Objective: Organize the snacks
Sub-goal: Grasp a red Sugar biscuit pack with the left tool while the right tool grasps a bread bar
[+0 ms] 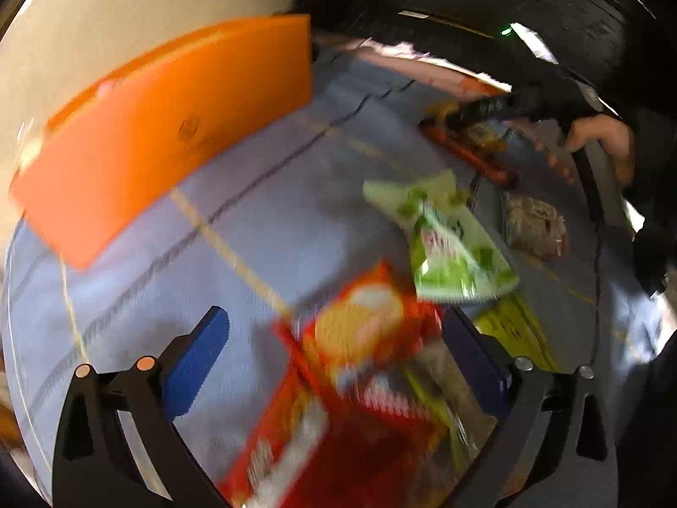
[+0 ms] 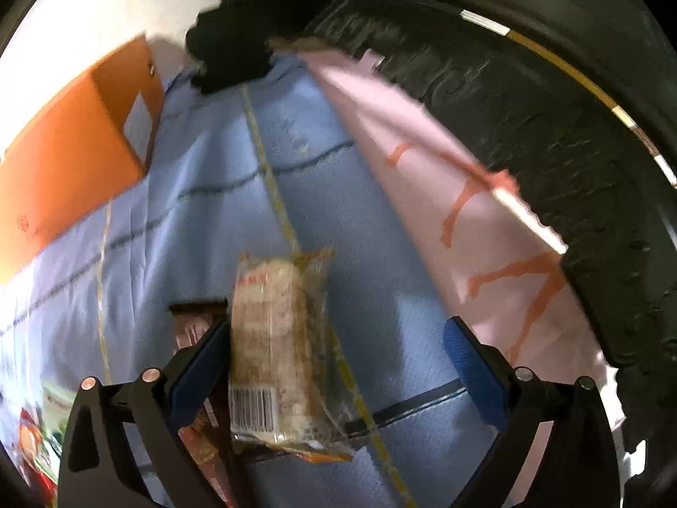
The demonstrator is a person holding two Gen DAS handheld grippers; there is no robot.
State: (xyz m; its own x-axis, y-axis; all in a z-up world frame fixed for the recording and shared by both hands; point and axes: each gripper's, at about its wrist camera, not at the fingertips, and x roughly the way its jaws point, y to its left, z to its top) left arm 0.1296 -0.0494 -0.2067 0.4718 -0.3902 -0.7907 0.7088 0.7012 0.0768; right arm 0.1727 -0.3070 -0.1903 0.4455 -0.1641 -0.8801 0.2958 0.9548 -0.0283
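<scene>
In the left wrist view my left gripper [image 1: 334, 364] is open over a blurred red and orange snack bag [image 1: 351, 381] that lies between the blue fingers on the blue cloth. A green snack bag [image 1: 444, 237] lies beyond it, a clear packet of brown snacks [image 1: 535, 224] to its right. My right gripper [image 1: 486, 108] shows far right over orange and yellow packets [image 1: 469, 144]. In the right wrist view my right gripper [image 2: 338, 364] is open around a clear packet of rice crackers [image 2: 275, 347], which lies by the left finger. A brown wrapped bar [image 2: 192, 321] lies beside it.
An orange box [image 1: 160, 127] stands at the back left on the blue cloth [image 1: 275, 211]; it also shows in the right wrist view [image 2: 67, 161]. A pink sheet [image 2: 423, 178] and a dark textured object [image 2: 529, 106] border the right. A yellow packet [image 1: 512, 330] lies near the left gripper.
</scene>
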